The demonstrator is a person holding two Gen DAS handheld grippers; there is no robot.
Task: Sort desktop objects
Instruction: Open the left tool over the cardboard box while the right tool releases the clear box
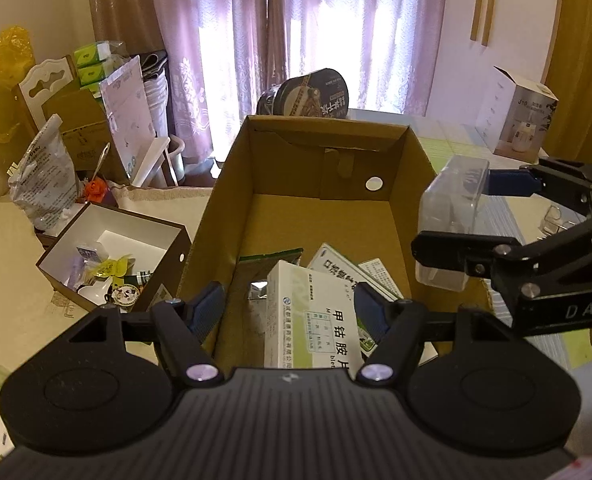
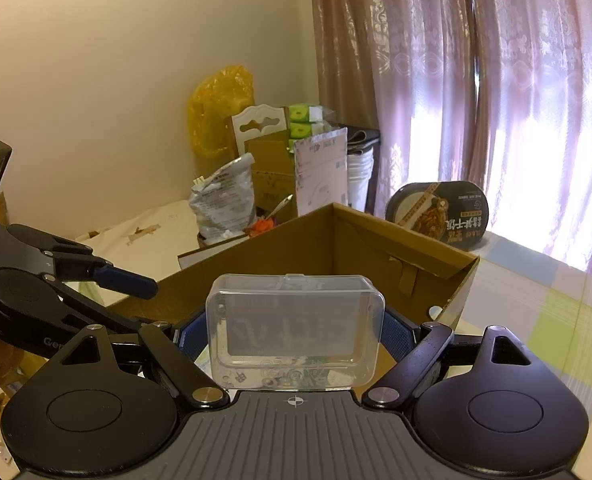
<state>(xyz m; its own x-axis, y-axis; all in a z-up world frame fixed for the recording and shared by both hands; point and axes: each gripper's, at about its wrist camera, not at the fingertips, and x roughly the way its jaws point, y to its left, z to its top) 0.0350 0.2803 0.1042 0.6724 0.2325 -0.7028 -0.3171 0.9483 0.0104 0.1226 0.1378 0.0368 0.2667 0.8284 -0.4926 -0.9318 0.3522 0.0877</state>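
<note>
Your right tongs (image 2: 296, 336) gripped the clear plastic case (image 2: 294, 330) broadside just outside the cardboard box's (image 1: 312, 208) right wall, while your left tongs (image 1: 289, 312) stood open and empty over it.

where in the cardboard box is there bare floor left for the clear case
The far half of the cardboard box floor is bare, between the back wall and the medicine boxes. The near end is crowded with those boxes. The right gripper holds the clear plastic case at the right wall.
</note>
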